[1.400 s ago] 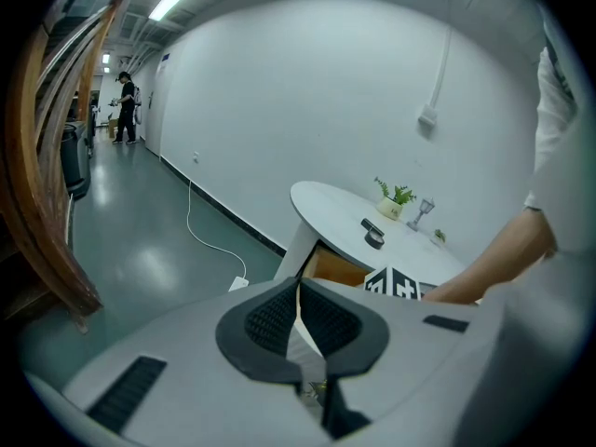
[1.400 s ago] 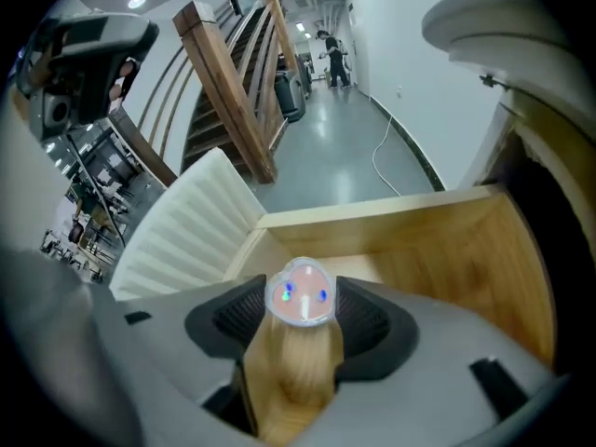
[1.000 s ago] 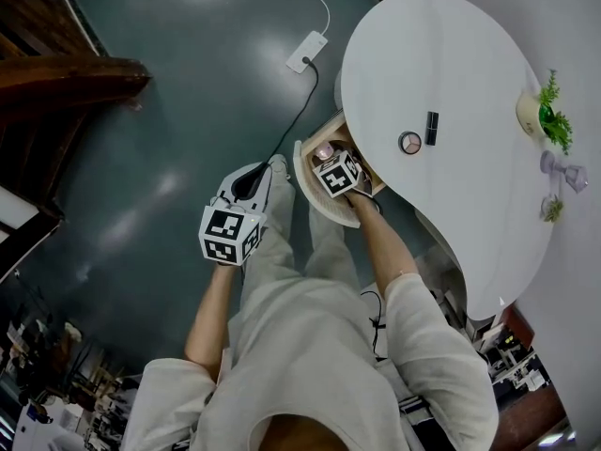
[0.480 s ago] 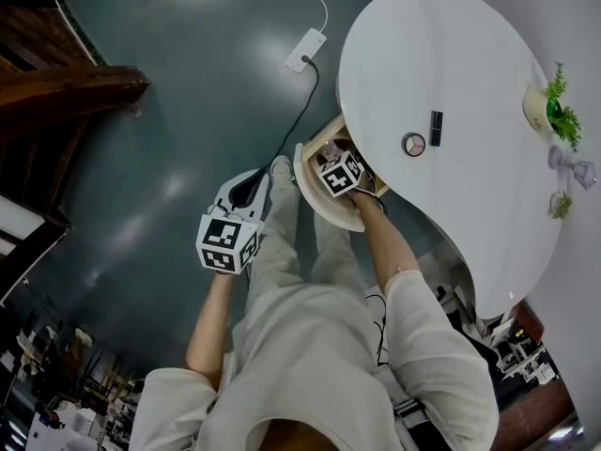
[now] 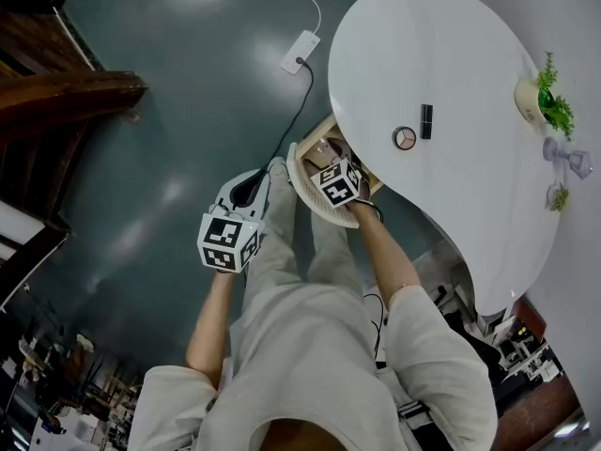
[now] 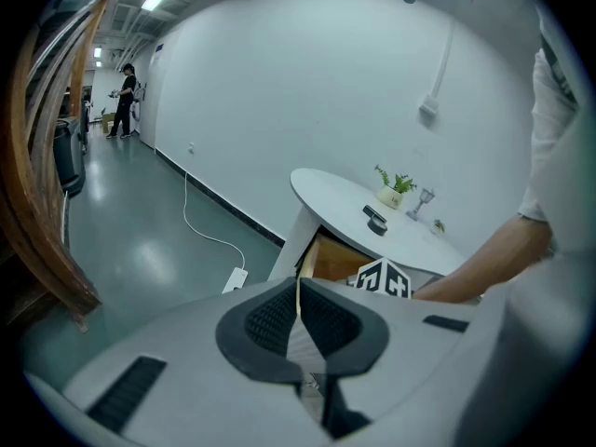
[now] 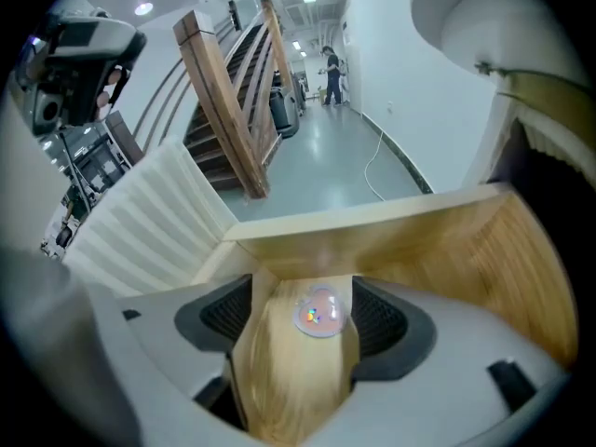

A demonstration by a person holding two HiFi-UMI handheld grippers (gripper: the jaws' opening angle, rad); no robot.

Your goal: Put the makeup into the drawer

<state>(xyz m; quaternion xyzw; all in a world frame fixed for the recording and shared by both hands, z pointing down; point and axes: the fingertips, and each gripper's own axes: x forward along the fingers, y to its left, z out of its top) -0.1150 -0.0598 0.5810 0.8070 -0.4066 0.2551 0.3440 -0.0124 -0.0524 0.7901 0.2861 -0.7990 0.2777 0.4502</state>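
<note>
Now that the right hand-held gripper has just spread its jaws wide, the round makeup lies free between them in the drawer; best lift straight out; left hand-held gripper hangs closed, empty.

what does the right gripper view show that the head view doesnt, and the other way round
Right gripper view only: the right gripper's jaws stand wide apart, having just been opening, with a small round makeup piece lying loose between them on the floor of the drawer.
Head view only: the table top with a round compact and a lipstick on it, and the left gripper held over the floor.
Both: the open drawer, the right gripper reaching into it, and the wooden stairs.
</note>
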